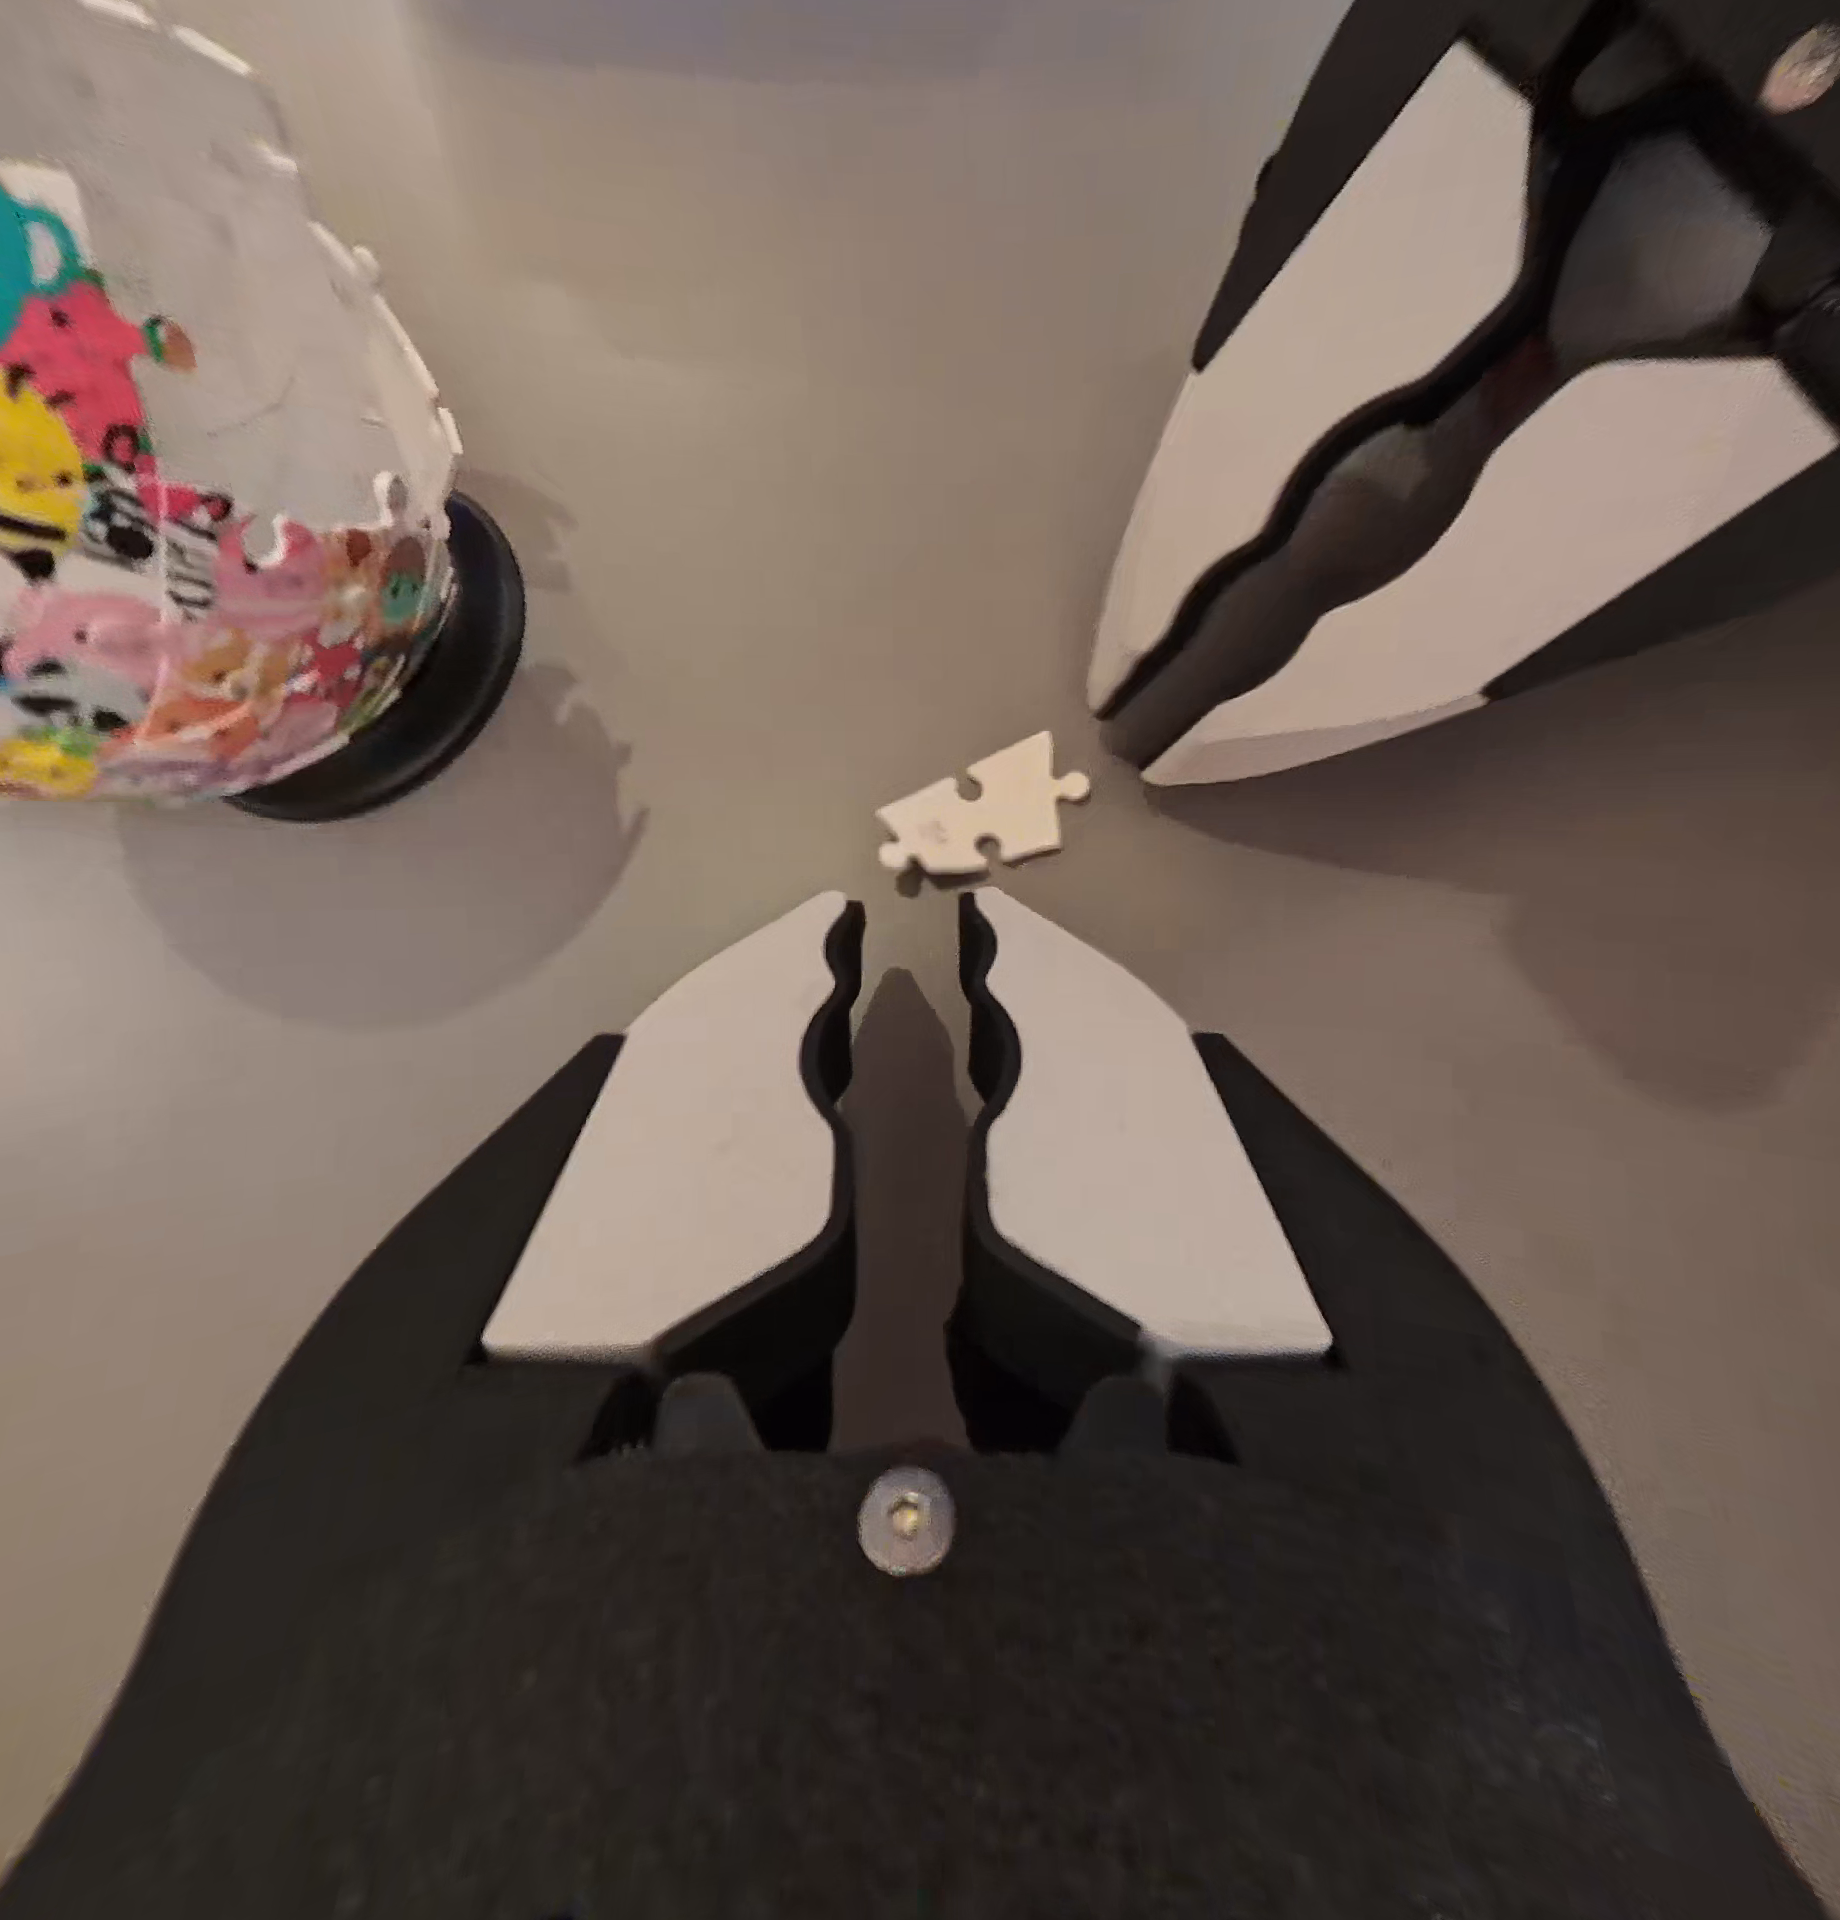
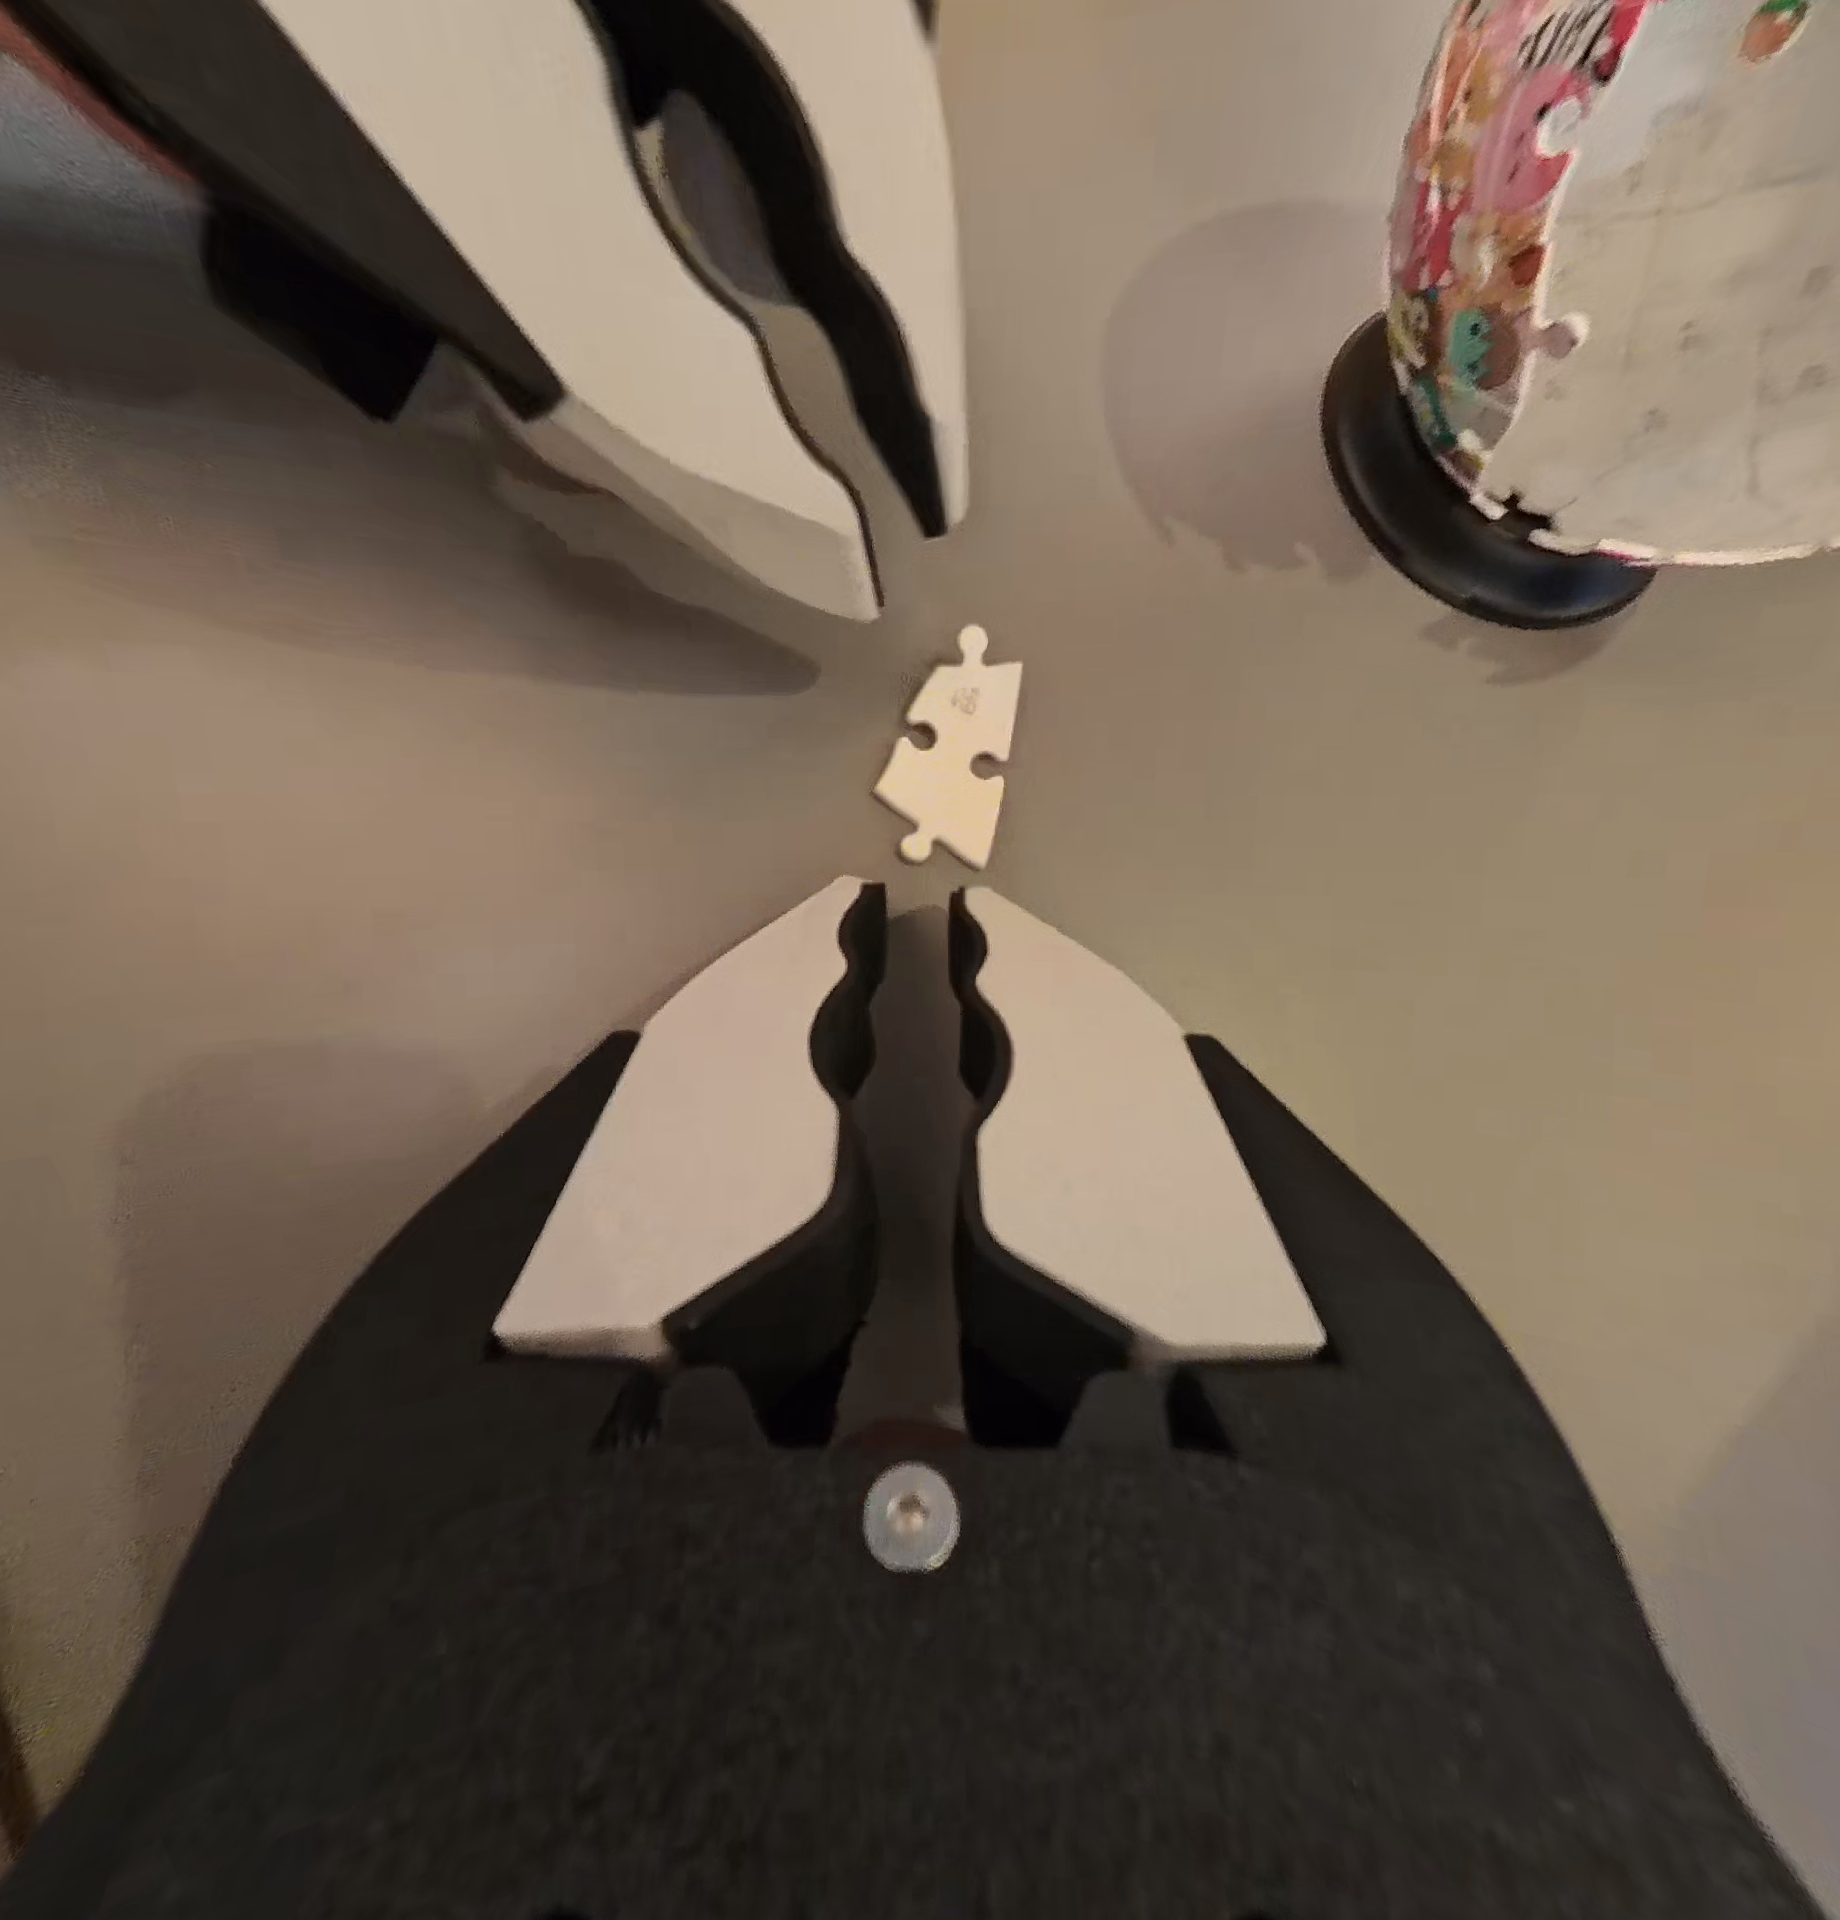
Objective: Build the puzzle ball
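Two white puzzle pieces (image 1: 983,821), joined and lying blank side up, rest on the grey table between both grippers; they also show in the right wrist view (image 2: 957,748). My left gripper (image 1: 908,904) is empty, jaws a narrow gap apart, tips just short of the pieces. My right gripper (image 2: 916,894) is likewise narrowly open and empty, tips just short of the pieces from the other side. Each shows in the other view, the right gripper (image 1: 1124,743) and the left gripper (image 2: 905,571). The partly built puzzle ball (image 1: 168,520), colourful outside and white inside, stands on a black ring stand (image 1: 428,707).
The ball (image 2: 1674,260) and its stand (image 2: 1415,520) sit off to the side of both grippers, apart from the pieces. The grey table top (image 1: 791,468) lies between the ball and the grippers. Spacing between my two grippers at the tips: around 6 cm.
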Demonstrator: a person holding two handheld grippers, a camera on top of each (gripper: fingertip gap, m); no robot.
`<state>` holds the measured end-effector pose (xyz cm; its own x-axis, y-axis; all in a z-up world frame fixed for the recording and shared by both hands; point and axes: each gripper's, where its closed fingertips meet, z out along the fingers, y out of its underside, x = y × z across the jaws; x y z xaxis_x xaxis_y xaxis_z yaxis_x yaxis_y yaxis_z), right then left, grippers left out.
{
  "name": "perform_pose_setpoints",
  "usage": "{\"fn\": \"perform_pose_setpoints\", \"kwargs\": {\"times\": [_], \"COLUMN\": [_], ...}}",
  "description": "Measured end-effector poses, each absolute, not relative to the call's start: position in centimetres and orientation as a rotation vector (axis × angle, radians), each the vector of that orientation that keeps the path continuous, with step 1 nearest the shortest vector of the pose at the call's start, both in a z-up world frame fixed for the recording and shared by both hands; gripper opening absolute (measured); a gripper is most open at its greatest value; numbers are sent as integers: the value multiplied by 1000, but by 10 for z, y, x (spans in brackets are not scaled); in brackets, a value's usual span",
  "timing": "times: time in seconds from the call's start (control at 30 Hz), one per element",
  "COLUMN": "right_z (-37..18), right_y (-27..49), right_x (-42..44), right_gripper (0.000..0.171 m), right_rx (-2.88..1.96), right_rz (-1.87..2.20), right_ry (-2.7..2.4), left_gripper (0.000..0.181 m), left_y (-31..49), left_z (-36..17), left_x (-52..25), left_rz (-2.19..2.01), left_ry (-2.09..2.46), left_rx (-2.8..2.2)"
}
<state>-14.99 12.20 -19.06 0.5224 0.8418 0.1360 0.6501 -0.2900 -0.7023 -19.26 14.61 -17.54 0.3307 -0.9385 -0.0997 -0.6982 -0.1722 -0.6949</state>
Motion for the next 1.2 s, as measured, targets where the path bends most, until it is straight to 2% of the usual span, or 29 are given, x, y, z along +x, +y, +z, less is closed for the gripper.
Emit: {"fn": "perform_pose_setpoints", "kwargs": {"times": [0.17,0.43,0.7,0.73,0.8,0.93,1.2], "right_z": [-188,-195,-195,-195,-195,-189,-163], "right_y": [126,125,128,128,126,116,115], "right_x": [-152,-154,-149,-150,-150,-153,-145], "right_gripper": [14,16,13,13,15,20,17], "right_rx": [-2090,-2149,-2160,-2157,-2147,-2053,-1456], "right_rz": [443,469,491,492,502,548,1], "right_ry": [-1143,-1138,-1118,-1122,-1140,-1248,-1574], "left_gripper": [26,27,19,13,6,4,0], "left_y": [153,156,151,150,149,148,143], "left_z": [-181,-187,-193,-193,-191,-192,-185], "left_x": [-184,-176,-177,-177,-178,-179,-178], "left_rz": [-536,-720,-733,-735,-743,-793,-1066], "left_ry": [1599,1703,1773,1776,1774,1735,1666], "left_rx": [-1896,-1868,-1848,-1844,-1835,-1886,-2096]}}
